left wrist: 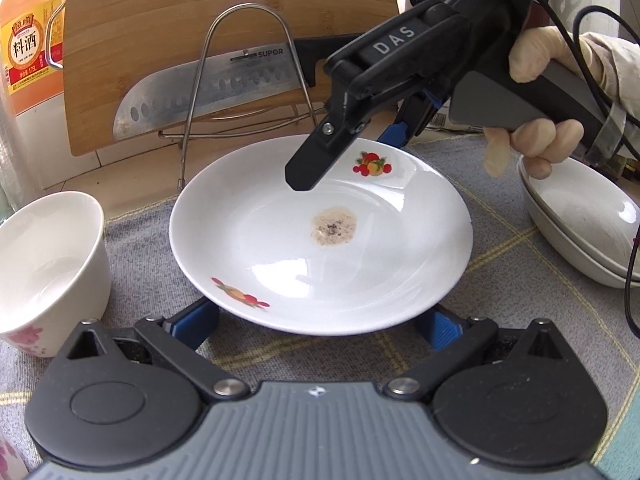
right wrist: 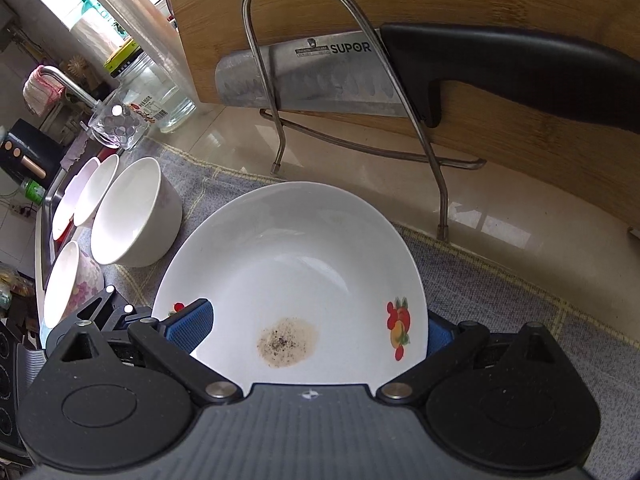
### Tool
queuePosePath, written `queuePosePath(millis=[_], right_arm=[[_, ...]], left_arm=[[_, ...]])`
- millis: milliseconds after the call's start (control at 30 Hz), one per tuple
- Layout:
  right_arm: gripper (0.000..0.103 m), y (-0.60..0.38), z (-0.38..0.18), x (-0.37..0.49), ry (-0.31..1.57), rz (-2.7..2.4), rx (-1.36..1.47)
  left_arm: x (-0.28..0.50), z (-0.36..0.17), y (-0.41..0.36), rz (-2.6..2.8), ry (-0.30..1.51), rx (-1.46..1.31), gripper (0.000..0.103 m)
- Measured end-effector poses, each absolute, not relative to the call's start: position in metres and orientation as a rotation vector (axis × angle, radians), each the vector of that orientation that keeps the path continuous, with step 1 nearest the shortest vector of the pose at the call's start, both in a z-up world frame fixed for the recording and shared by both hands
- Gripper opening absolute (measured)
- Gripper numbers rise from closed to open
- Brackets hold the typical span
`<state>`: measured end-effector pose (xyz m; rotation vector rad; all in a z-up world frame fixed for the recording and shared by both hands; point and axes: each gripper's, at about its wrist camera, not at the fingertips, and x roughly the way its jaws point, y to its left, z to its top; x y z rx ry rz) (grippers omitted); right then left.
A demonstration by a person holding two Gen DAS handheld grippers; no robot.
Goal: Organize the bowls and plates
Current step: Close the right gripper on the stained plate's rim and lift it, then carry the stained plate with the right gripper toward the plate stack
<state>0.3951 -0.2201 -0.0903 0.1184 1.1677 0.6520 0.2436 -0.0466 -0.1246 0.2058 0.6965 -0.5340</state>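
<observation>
A white plate (left wrist: pixel 320 240) with fruit decals and a brown stain in its middle lies on the grey cloth (left wrist: pixel 500 240). My left gripper (left wrist: pixel 320 320) is open at the plate's near rim, its blue pads (left wrist: pixel 196 320) spread wide and their tips hidden under the rim. My right gripper (left wrist: pixel 350 154), held by a gloved hand (left wrist: pixel 532 56), is open astride the far rim, with one finger above the plate and one behind it. In the right wrist view the plate (right wrist: pixel 288 264) fills the gap of the right gripper (right wrist: pixel 312 328). Its left pad (right wrist: pixel 188 328) lies over the plate.
A wire rack (left wrist: pixel 240 80) holds a knife (left wrist: pixel 208 100) against a wooden board (left wrist: pixel 160 20) behind the plate. A flowered white bowl (left wrist: pixel 48 264) stands left, stacked dishes (left wrist: pixel 580 224) right. Several bowls (right wrist: pixel 132 212), a glass jar (right wrist: pixel 160 96) and a tap (right wrist: pixel 68 84) line the sink side.
</observation>
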Motion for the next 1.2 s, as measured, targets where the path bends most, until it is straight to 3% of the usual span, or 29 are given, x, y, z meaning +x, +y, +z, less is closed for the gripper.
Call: queuePosePath(millis=[1200], right_arm=[[0.103,-0.208,-0.092,0.422,1.168,0.747,0.085]], left_arm=[[0.240,-0.121,-0.046,-0.581,0.674,0.245,0.103]])
